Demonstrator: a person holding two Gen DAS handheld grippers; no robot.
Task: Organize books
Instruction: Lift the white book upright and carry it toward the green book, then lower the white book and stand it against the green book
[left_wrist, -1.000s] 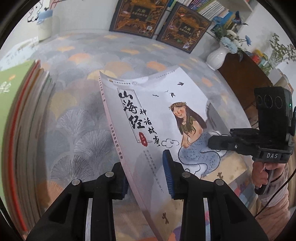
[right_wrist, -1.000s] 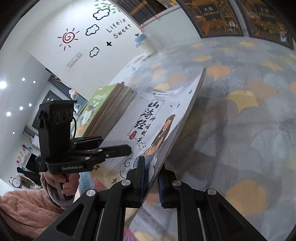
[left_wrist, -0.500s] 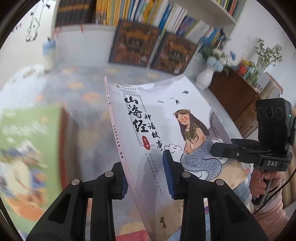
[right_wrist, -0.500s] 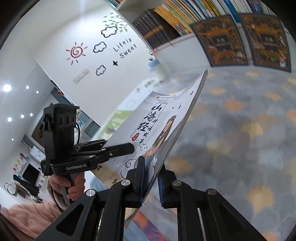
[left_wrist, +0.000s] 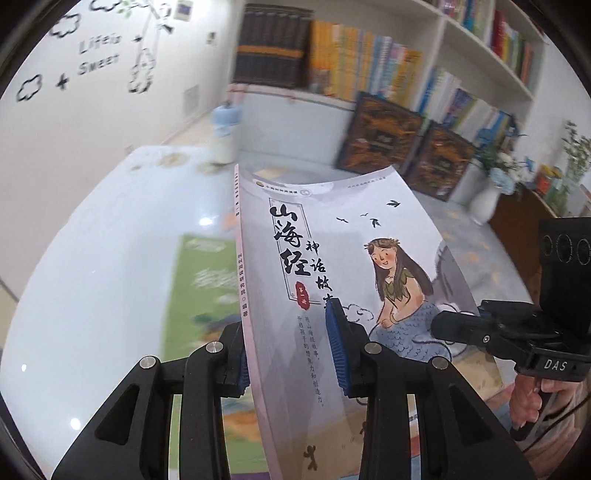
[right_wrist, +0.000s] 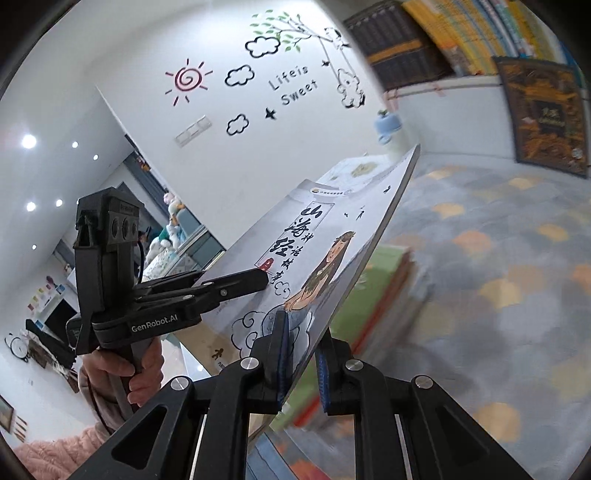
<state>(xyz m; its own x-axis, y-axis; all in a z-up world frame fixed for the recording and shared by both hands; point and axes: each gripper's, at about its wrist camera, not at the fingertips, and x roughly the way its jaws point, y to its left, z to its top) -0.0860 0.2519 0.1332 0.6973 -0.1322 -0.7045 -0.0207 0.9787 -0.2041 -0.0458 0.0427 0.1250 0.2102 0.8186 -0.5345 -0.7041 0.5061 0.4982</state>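
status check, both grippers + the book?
Left gripper and right gripper both shut on the mermaid-cover book, held upright in the air. Green-topped book stack lies below. Nothing blocking in view.

Black hand-held gripper (left_wrist: 291, 354), blue pads (left_wrist: 337, 350)

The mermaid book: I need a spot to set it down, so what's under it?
Below the mermaid book lies a green-covered book topping a stack; the books beneath are mostly hidden.
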